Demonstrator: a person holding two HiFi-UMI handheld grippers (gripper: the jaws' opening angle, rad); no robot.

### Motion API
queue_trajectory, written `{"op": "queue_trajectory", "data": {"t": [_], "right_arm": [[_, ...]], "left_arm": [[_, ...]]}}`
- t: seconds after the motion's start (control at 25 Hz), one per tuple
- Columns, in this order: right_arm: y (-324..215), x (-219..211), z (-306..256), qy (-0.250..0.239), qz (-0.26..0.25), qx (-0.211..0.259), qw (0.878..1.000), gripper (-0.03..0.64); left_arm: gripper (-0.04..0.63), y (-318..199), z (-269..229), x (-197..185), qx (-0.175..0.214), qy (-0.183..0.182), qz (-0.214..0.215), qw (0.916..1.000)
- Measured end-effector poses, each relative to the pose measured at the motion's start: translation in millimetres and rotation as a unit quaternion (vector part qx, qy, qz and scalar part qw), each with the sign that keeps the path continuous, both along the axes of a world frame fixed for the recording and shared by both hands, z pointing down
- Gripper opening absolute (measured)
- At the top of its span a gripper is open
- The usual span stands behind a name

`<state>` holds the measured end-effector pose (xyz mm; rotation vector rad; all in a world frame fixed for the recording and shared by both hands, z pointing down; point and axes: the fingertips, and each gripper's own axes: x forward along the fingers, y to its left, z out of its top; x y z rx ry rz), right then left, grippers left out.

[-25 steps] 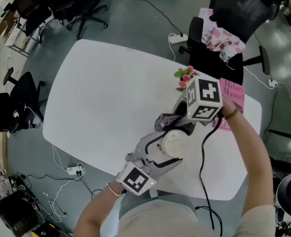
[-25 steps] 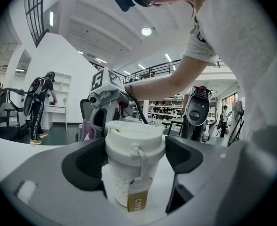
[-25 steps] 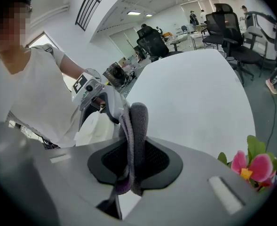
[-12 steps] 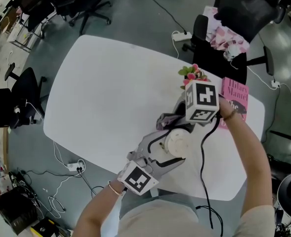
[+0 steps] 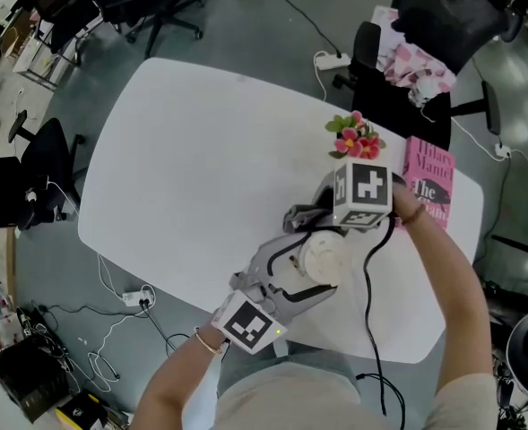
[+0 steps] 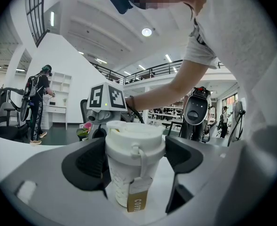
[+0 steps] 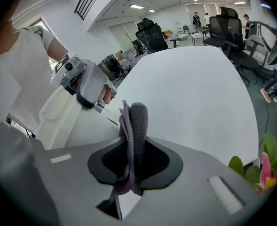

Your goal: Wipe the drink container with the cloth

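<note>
A white lidded drink cup (image 5: 324, 256) stands upright near the front edge of the white table (image 5: 192, 177). My left gripper (image 5: 310, 267) reaches in from below, its jaws closed on the cup's two sides. In the left gripper view the cup (image 6: 131, 166), with a brown tag hanging from its lid, fills the gap between the pads. My right gripper (image 5: 315, 219) hangs just behind the cup, pointing steeply down, shut on a grey cloth (image 5: 298, 215). In the right gripper view the folded cloth (image 7: 133, 126) sticks up from between the pads. Whether cloth and cup touch is hidden.
A small pot of pink flowers (image 5: 353, 137) and a pink book (image 5: 428, 179) sit on the table behind the right hand. Black office chairs (image 5: 425, 25) stand around the table; one carries a pink patterned fabric. The table's front edge runs just under the left gripper.
My right gripper has sunk with the cloth towards the cup, uncovering the flowers behind it. The left gripper and the cup have stayed where they were.
</note>
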<state>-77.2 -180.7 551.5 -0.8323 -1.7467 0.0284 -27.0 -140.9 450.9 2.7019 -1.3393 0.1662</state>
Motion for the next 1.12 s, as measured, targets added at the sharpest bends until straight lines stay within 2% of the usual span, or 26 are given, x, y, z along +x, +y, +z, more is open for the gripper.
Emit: {"op": "queue_trajectory", "data": {"t": [0.44, 1.12], "right_arm": [[1.4, 0.7, 24.0, -0.001, 0.002, 0.023, 1.0, 0.071], [2.7, 2.4, 50.9, 0.015, 0.02, 0.025, 0.999, 0.071]], "left_arm": [[0.4, -0.4, 1.1, 0.8, 0.003, 0.0, 0.001, 1.0], [0.4, 0.9, -1.8, 0.4, 0.007, 0.003, 0.002, 1.0]]}}
